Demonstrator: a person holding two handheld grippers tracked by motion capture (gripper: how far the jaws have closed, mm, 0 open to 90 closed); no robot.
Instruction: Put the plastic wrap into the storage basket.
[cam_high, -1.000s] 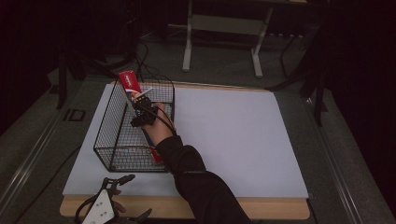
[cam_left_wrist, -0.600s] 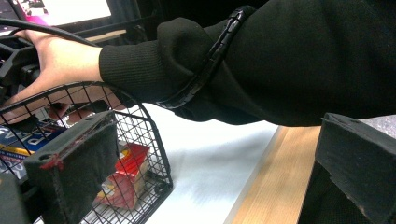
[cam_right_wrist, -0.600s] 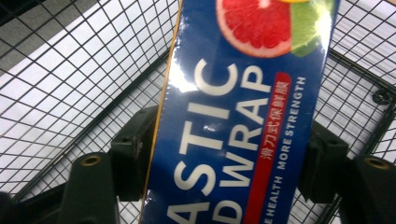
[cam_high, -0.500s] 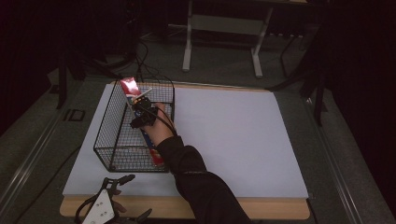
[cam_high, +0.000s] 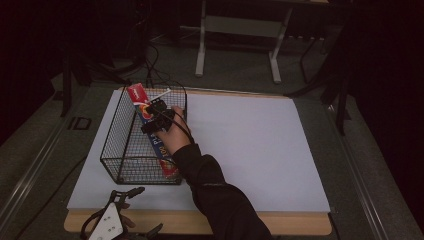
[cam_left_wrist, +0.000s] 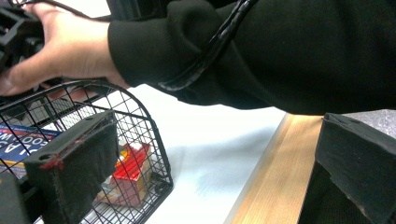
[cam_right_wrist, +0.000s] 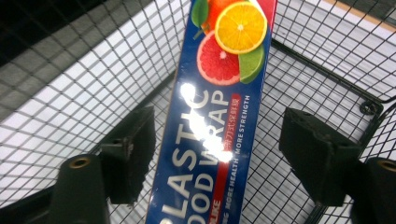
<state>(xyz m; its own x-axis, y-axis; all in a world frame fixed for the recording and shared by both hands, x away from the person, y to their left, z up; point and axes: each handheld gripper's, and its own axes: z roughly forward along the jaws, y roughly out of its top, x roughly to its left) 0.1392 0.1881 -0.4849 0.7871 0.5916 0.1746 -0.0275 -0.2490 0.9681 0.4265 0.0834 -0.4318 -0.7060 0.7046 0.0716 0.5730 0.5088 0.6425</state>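
A long blue plastic wrap box (cam_high: 156, 142) with a red end lies slanted in the black wire basket (cam_high: 112, 131), its far end propped on the back rim. My right gripper (cam_high: 159, 119) reaches into the basket over the box. In the right gripper view the box (cam_right_wrist: 219, 116) runs up between the pads (cam_right_wrist: 133, 154). The jaws have just been opening and no longer press on it, so the right gripper (cam_right_wrist: 224, 158) is open. My left gripper (cam_high: 140, 210) rests at the table's front edge, open and empty (cam_left_wrist: 210, 172).
The basket stands on a white sheet (cam_high: 250, 145) covering the wooden table (cam_high: 295, 225). The left gripper view looks at the basket's near corner (cam_left_wrist: 154, 135) and the box's red end (cam_left_wrist: 130, 170). The dark sleeve (cam_left_wrist: 280, 56) crosses above. Table legs (cam_high: 201, 45) stand behind.
The box's far end has sunk a little onto the basket's back rim. Both hands stay about where they were.
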